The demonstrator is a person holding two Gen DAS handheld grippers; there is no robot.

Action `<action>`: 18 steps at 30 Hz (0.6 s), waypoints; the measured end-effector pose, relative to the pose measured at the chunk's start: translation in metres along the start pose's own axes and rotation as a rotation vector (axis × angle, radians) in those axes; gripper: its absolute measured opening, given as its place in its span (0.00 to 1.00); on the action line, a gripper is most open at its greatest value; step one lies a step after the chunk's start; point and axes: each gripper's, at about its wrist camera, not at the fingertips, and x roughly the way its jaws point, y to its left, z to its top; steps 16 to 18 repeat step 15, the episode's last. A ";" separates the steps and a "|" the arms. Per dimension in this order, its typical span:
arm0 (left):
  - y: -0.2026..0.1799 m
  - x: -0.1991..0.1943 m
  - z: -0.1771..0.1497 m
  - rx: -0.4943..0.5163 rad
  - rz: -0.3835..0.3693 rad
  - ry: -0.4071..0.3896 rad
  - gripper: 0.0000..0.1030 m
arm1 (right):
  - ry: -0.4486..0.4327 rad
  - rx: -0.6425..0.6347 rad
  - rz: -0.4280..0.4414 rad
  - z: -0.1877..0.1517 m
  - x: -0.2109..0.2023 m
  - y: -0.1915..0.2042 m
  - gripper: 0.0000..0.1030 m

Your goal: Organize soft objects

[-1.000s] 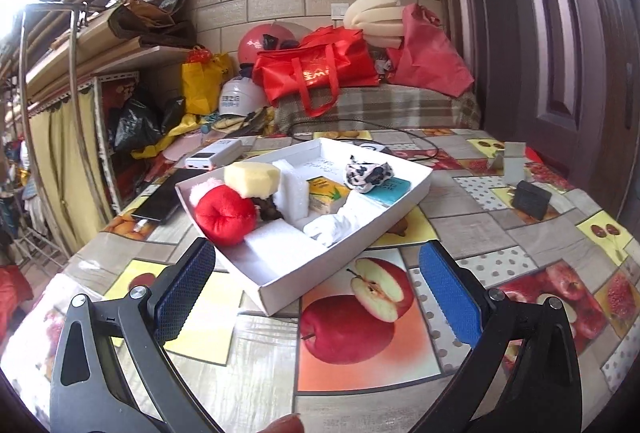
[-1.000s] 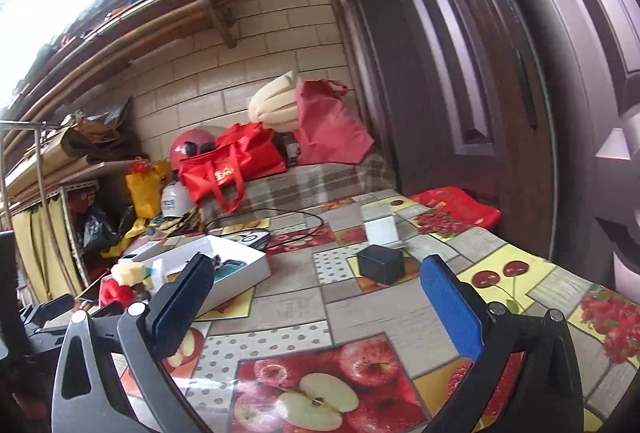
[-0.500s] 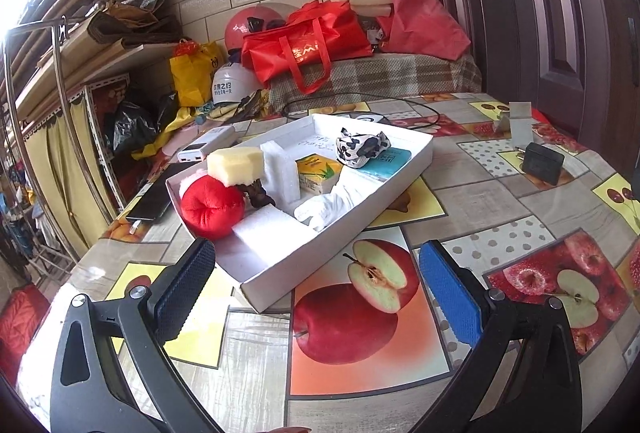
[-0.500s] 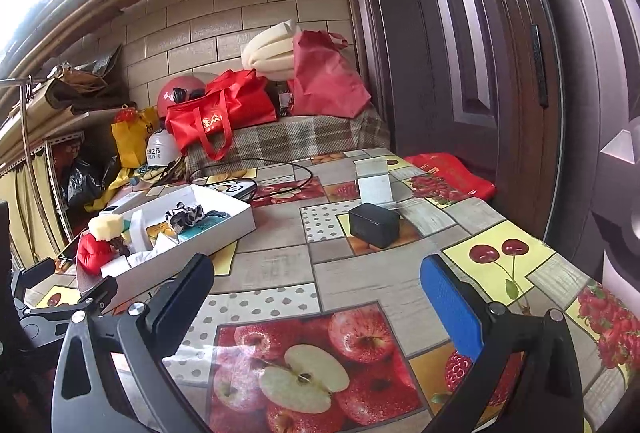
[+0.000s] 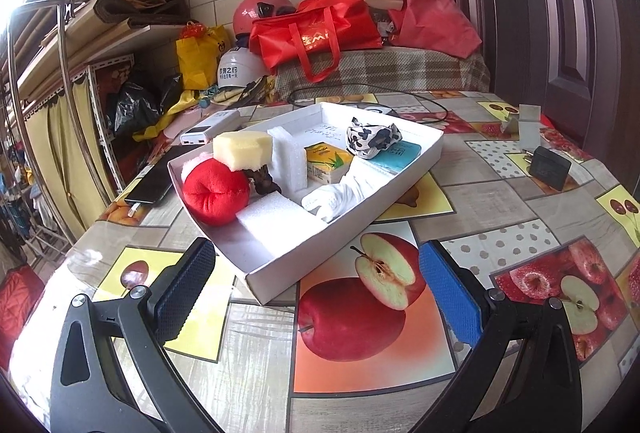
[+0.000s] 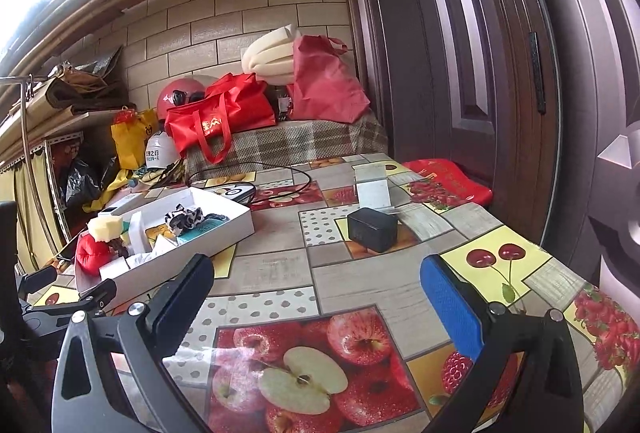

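Closing in: I have brought the left gripper (image 5: 316,287) nearer the white tray (image 5: 436,153) than a second ago; its near corner now sits just ahead of the fingers.
Meaning: my guess is that a first pick comes next, since nothing is lifted yet.
Left gripper: released, jaws wide, nothing between them.
Right gripper (image 6: 316,303): also spread wide and empty, hanging over the bare tablecloth (image 6: 360,289), well apart from the tray.
Soft things: all lie inside the tray.
Count, left end: one red plush (image 5: 216,193), one yellow sponge (image 5: 242,150), one flat white foam pad (image 5: 276,219).
Count, divider: one upright white foam block (image 5: 288,161).
Count, right end: one white cloth (image 5: 340,195), one spotted scrunchie (image 5: 372,139), one yellow packet (image 5: 326,163), one teal packet (image 5: 396,153).
Off task: one black box (image 6: 372,229) on the table.
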 end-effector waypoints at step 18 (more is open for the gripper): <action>-0.001 -0.002 0.001 0.007 -0.055 0.002 1.00 | -0.001 0.007 -0.004 0.001 0.001 -0.002 1.00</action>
